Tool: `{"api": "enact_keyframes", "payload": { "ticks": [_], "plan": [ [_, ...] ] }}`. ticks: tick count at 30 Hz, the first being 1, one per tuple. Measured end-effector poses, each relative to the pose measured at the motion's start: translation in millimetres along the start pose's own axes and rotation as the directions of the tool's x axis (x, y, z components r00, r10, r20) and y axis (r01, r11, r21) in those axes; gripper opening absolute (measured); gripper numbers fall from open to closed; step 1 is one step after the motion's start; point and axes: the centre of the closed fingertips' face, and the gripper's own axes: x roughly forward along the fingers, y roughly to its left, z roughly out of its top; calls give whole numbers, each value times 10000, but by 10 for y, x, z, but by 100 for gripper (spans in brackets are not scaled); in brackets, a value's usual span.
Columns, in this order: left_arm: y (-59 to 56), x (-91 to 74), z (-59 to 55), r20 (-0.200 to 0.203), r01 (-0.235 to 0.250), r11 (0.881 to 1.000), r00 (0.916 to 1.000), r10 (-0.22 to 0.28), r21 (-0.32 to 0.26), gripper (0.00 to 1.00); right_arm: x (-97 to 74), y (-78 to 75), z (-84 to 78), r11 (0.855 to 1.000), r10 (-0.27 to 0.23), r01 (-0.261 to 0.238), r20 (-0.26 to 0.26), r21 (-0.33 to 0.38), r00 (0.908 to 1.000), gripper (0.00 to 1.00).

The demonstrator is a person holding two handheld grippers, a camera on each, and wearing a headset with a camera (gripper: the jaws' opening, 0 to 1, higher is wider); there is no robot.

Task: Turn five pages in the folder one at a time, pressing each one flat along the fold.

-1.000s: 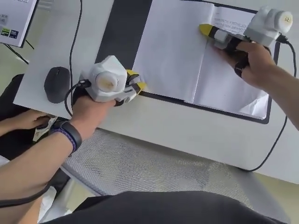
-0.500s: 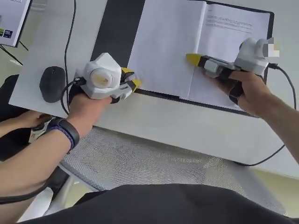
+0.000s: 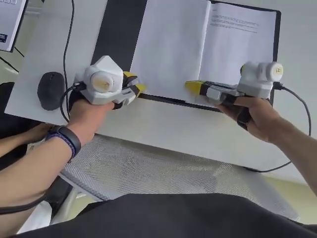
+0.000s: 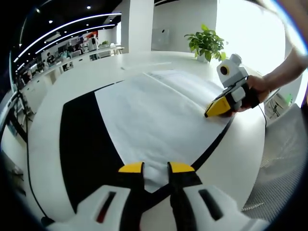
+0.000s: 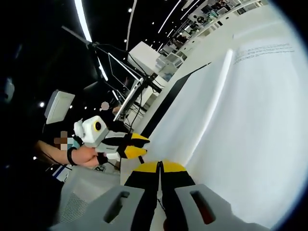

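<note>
The folder, with a black cover (image 3: 119, 34), lies open on the white desk. Its left page (image 3: 168, 44) is blank; its right page (image 3: 237, 49) has printed lines at the top. My right gripper (image 3: 190, 86) is shut, its yellow tips resting at the near end of the fold (image 3: 204, 49). In the right gripper view the jaws (image 5: 159, 166) meet on the paper beside the fold. My left gripper (image 3: 137, 89) sits at the left page's near corner, jaws slightly apart, and the corner of the sheet (image 4: 154, 175) shows in the gap of the left gripper (image 4: 155, 167).
A dark mouse (image 3: 49, 90) and its cable lie left of the folder. A screen corner (image 3: 10, 20) shows at the far left. The desk's near edge (image 3: 198, 148) runs just below both grippers, above a mesh chair seat (image 3: 148, 168). A potted plant (image 4: 207, 43) stands far back.
My right gripper has slid down the fold from near the top of the pages to the near edge. The left gripper has stayed at the page corner. The head camera has shifted.
</note>
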Motion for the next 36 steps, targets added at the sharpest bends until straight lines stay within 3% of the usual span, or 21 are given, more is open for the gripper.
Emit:
{"api": "enact_keyframes", "payload": {
  "ticks": [10, 30, 36],
  "plan": [
    [-8, 21, -15, 32, -2, 10000, 10000, 2, 4, 18, -58, 68, -108, 9999, 65, -64, -70, 108, 10000, 0],
    [-19, 24, -15, -200, 91, 9999, 9998, -88, 142, 21, -67, 51, -86, 9995, -17, 19, -63, 324, 10000, 0],
    [-24, 15, -13, -260, 138, 9996, 9996, -131, 252, 21, -89, 64, -78, 9966, 53, -63, 127, 820, 9999, 0]
  ]
}}
